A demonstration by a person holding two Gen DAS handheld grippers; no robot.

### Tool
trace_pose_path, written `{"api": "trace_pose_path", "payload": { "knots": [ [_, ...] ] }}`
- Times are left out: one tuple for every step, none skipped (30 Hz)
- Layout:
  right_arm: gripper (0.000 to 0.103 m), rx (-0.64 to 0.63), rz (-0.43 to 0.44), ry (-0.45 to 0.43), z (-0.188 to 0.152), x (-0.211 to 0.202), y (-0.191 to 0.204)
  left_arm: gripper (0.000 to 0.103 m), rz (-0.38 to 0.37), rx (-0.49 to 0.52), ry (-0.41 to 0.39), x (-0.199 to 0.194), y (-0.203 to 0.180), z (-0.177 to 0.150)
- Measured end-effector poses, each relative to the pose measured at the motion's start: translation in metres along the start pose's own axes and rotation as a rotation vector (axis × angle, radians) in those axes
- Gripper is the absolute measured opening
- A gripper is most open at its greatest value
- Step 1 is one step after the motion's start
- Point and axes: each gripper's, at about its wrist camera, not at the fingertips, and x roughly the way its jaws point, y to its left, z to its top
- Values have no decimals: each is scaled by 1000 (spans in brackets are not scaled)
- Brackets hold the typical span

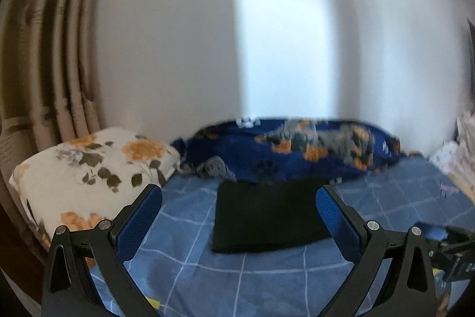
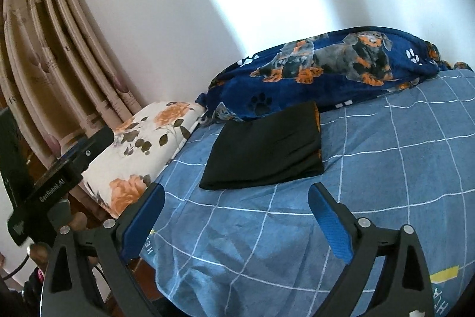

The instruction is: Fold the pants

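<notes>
The pants (image 2: 264,147) lie folded into a compact black rectangle on the bedsheet (image 2: 386,168), ahead of both tools. Left gripper (image 1: 239,208) and right gripper (image 2: 236,207) stand spread wide, holding nothing. Expect soft, light, limp cloth (layers may slide); pinch a folded edge through all layers.

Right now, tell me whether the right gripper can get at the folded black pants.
Probably yes. The right gripper is open and empty, and the pants lie flat on the blue sheet just ahead of it. Only bare sheet lies between them; the dog blanket sits behind the pants.
</notes>
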Motion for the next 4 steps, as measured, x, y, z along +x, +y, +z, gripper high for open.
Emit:
{"api": "trace_pose_path", "payload": {
  "knots": [
    [97,0,-2,2,-1,-1,2,103,-4,-11,-2,-4,1,0],
    [97,1,-2,2,-2,-1,3,103,-2,-11,0,-6,2,-1],
    [97,2,3,2,-2,-3,5,103,2,-9,1,-8,2,-1],
    [98,1,6,0,-3,-4,7,103,8,-8,-1,-10,2,-1]
  ]
}}
